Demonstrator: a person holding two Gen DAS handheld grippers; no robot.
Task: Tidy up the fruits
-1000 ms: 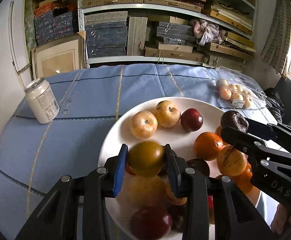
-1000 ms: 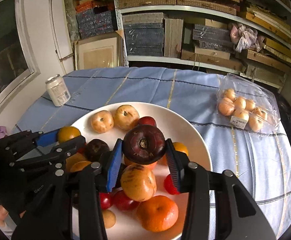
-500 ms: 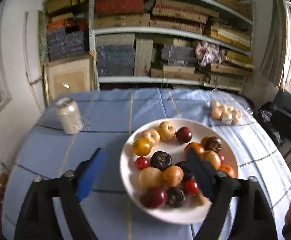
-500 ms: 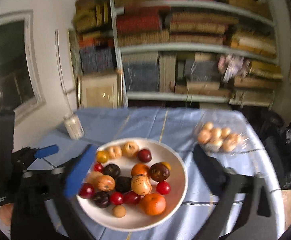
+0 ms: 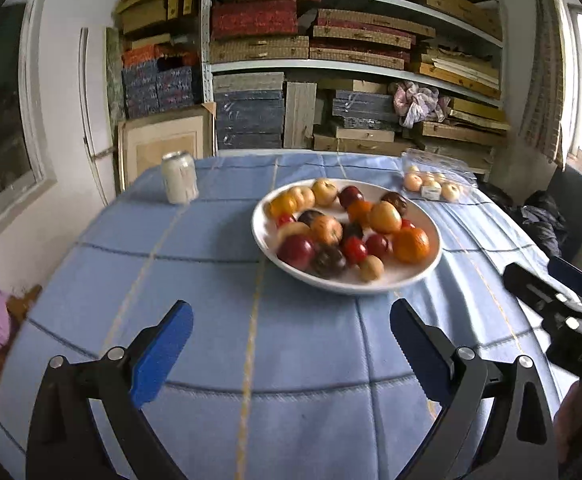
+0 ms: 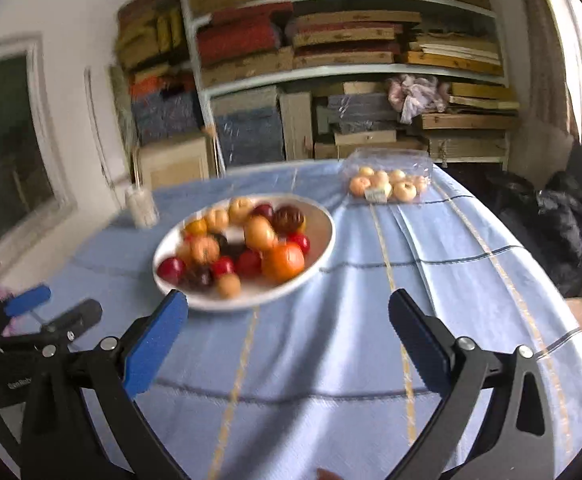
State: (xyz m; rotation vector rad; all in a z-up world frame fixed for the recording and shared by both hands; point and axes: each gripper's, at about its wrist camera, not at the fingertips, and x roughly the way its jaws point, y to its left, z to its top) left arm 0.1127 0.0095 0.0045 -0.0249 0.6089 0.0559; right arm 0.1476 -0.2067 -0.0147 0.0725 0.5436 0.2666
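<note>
Blue tablecloth, white plate heaped with fruit, clear clamshell of peaches

We look over our left hand-held gripper, its blue-padded fingers spread wide with nothing between them, above the blue cloth on the counter. Ahead sits a white plate heaped with fruit: red, orange, yellow and dark pieces touching one another. A pale can stands upright to the plate's left, well apart. A clear pack of small pale fruit lies beyond the plate. Our right hand-held gripper enters at the right edge.
</note>
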